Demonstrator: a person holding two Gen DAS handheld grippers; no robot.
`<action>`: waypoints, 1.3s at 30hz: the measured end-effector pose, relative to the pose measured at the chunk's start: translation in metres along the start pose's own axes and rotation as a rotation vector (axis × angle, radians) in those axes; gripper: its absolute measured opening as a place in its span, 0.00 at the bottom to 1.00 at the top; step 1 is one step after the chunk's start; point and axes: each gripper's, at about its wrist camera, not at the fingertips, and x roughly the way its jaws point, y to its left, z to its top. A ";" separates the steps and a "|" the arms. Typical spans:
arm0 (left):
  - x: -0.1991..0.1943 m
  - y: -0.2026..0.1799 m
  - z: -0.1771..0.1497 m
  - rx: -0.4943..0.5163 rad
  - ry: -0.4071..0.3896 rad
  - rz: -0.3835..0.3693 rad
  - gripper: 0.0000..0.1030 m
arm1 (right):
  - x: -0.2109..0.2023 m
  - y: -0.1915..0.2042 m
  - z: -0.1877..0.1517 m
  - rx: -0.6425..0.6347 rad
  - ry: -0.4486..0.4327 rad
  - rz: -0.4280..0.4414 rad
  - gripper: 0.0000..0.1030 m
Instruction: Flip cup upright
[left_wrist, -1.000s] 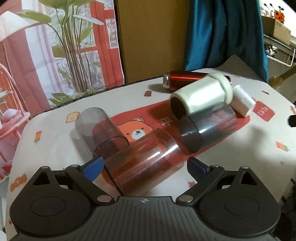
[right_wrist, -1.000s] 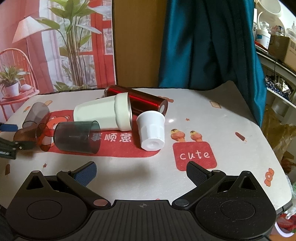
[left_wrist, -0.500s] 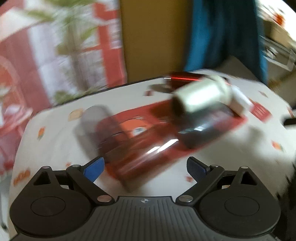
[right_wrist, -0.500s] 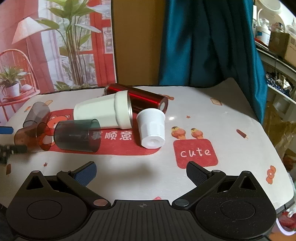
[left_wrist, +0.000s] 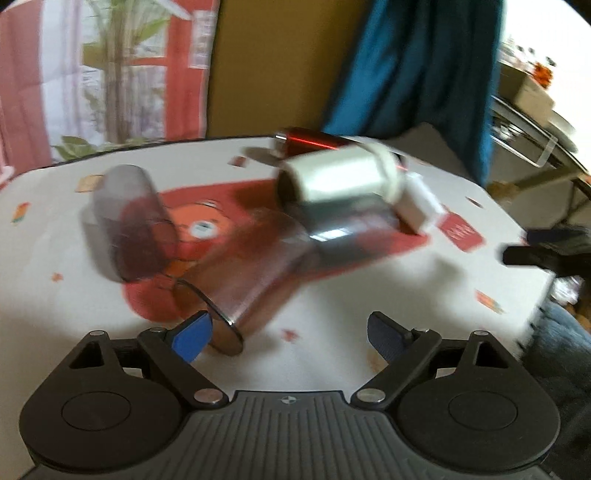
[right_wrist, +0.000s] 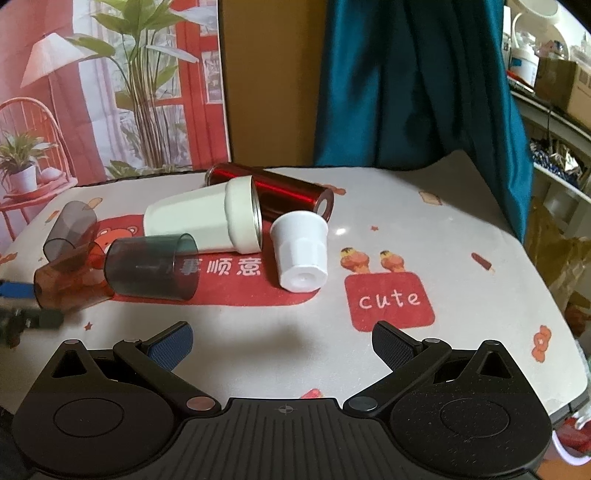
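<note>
Several cups lie on their sides on the table. A clear red-brown cup (left_wrist: 240, 280) lies just ahead of my left gripper (left_wrist: 291, 332), its base near the left fingertip (left_wrist: 192, 334); it also shows in the right wrist view (right_wrist: 70, 282). The left gripper is open and holds nothing; this view is blurred. A dark clear cup (right_wrist: 151, 266), a grey clear cup (right_wrist: 70, 229), a large white cup (right_wrist: 207, 221), a small white cup (right_wrist: 301, 254) and a red metal bottle (right_wrist: 273, 192) lie beyond. My right gripper (right_wrist: 284, 345) is open and empty, hovering short of the cups.
The table (right_wrist: 461, 229) has a white cloth with a red "cute" patch (right_wrist: 389, 301). Its right edge drops off by a teal curtain (right_wrist: 413, 81) and shelves. A plant poster (right_wrist: 110, 85) stands behind at left.
The left gripper has pulled back and shifted, so the red-brown cup now sits off its left fingertip instead of between the fingers. The right gripper has barely moved.
</note>
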 end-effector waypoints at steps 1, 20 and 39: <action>-0.002 -0.008 -0.002 0.022 0.008 -0.019 0.90 | 0.000 0.000 -0.001 0.003 0.003 0.004 1.00; 0.049 -0.018 0.024 -0.020 0.121 0.055 0.71 | -0.009 -0.010 -0.001 0.041 -0.019 -0.001 1.00; 0.019 -0.060 -0.002 -0.581 0.140 0.327 0.71 | -0.012 -0.014 -0.018 0.045 0.008 0.048 1.00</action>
